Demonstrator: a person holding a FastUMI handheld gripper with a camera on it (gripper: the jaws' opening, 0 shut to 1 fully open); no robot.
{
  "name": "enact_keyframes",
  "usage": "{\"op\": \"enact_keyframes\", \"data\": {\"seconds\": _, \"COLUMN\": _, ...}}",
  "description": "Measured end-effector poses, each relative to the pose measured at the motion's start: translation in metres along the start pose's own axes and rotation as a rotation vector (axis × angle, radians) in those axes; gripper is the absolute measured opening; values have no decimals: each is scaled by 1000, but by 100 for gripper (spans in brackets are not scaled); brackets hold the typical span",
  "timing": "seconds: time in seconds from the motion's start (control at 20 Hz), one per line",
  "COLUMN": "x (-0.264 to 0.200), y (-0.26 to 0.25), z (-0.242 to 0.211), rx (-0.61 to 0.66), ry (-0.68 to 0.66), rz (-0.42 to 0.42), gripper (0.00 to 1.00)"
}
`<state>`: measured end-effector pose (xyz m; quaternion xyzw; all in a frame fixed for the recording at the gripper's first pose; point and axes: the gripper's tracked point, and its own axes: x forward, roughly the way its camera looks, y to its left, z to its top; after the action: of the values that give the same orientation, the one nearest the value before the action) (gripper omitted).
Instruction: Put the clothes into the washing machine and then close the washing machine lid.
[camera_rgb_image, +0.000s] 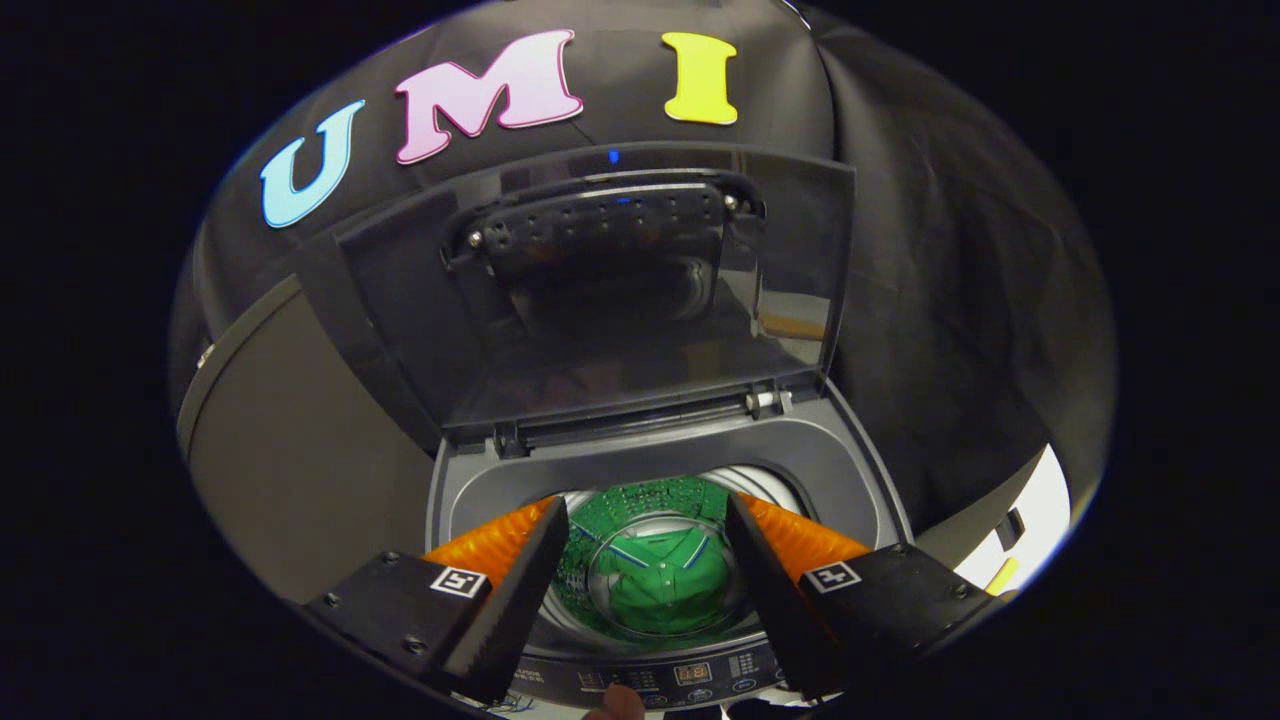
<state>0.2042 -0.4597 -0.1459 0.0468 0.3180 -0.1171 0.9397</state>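
A top-loading washing machine (470, 490) stands below me with its glass lid (620, 290) raised upright against the booth wall. A green garment (662, 585) with pale stripes lies at the bottom of the drum, seen between my fingers and well below them. My gripper (648, 525) is open above the drum mouth, and nothing is held between its fingers. The machine's control panel (690, 675) runs along the front edge beneath the fingers.
A fingertip of a person's hand (615, 703) shows at the control panel's front edge. A dark grey cabinet (290, 450) stands to the left of the machine. To the right are a white surface (1035, 515) and a yellow object (1002, 575).
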Motion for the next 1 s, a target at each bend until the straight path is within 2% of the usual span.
{"op": "enact_keyframes", "data": {"seconds": 0.5, "x": -25, "y": -4, "z": 44, "rx": 40, "ry": -81, "rz": 4, "gripper": 100}}
{"op": "enact_keyframes", "data": {"seconds": 1.0, "x": -36, "y": -2, "z": 89, "rx": 22, "ry": -154, "rz": -3, "gripper": 100}}
